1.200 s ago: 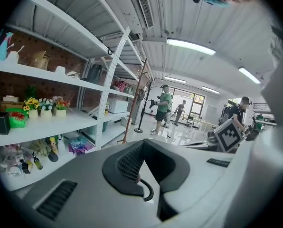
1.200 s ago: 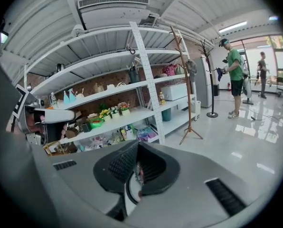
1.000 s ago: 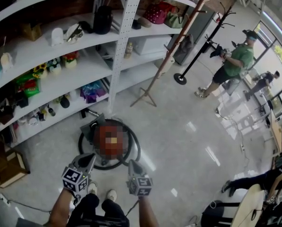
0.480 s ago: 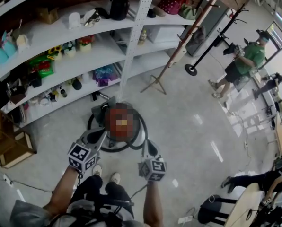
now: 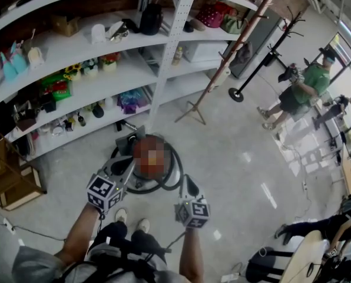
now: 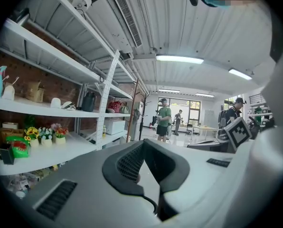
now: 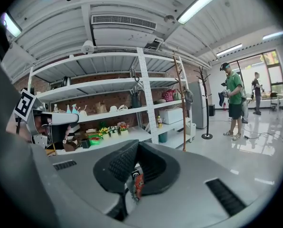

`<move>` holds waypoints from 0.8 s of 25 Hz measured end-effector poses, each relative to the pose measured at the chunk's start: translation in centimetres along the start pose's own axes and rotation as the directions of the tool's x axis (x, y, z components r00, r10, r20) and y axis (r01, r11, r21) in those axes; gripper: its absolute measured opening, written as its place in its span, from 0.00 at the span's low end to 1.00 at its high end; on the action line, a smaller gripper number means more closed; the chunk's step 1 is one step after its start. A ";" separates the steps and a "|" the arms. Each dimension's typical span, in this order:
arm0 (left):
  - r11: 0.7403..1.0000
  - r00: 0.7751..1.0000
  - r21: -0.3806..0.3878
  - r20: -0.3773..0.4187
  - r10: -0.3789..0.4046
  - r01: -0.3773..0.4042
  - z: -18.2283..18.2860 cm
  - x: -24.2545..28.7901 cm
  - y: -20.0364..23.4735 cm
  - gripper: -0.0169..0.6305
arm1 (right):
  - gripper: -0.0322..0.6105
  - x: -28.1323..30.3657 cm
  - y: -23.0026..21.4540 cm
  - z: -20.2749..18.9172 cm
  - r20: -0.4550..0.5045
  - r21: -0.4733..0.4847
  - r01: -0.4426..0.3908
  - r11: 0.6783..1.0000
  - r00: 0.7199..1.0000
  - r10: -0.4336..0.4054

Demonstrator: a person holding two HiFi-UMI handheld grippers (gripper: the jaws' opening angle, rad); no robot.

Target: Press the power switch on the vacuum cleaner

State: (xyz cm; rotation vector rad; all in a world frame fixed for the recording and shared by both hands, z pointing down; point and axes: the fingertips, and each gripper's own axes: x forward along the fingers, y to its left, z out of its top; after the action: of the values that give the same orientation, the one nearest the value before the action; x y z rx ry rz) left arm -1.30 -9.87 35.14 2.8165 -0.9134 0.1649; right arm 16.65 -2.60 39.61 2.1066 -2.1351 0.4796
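A pale, glossy floor [image 5: 234, 158] fills most of the head view. White shelving [image 5: 75, 49] curves along its upper left, loaded with bags, boxes, small pots of flowers and other small goods. A perforated white post [image 5: 171, 46] runs up through the shelves, and a slanted wooden pole [image 5: 231, 49] on a small footed base stands just to the right of it. Farther right is a black coat stand [image 5: 261, 58], and beyond it a person in a green shirt [image 5: 302, 90] stands well away from the work.

The vacuum cleaner [image 5: 139, 143] sits on the floor in front of the lowest shelf, with its black hose [image 5: 176, 173] looped round the reddish body. A mosaic patch covers its top, so the power switch cannot be made out.

The left hand-held gripper [image 5: 128, 163] points at the vacuum cleaner's near left side, its tip over the edge of the body. Whether it touches cannot be told. Its own view shows the jaws drawn together with nothing between them.

The right hand-held gripper [image 5: 188, 185] hangs just beside the hose on the right. Its jaws are also brought together, leaving only a thin slit through which a sliver of red shows.

The wearer's white shoes [image 5: 132, 220] stand just below the vacuum cleaner, between the two arms.
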 end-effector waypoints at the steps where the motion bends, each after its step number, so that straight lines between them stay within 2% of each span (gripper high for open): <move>1: 1.000 1.000 0.005 0.007 0.002 -0.002 0.4 -0.1 0.0 0.04 | 0.06 -0.1 0.0 0.3 0.008 -0.001 0.000 1.000 1.000 0.000; 20: 0.994 0.996 0.089 0.064 0.062 -0.067 3.6 -1.7 1.7 0.04 | 0.06 -2.7 0.9 4.4 0.084 -0.050 0.001 0.999 0.996 0.003</move>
State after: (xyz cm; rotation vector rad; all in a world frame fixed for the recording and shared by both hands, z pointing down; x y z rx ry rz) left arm -3.49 -11.02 31.53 2.8918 -1.0365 0.1325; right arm 16.50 -1.33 34.58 2.1355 -2.1685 0.3395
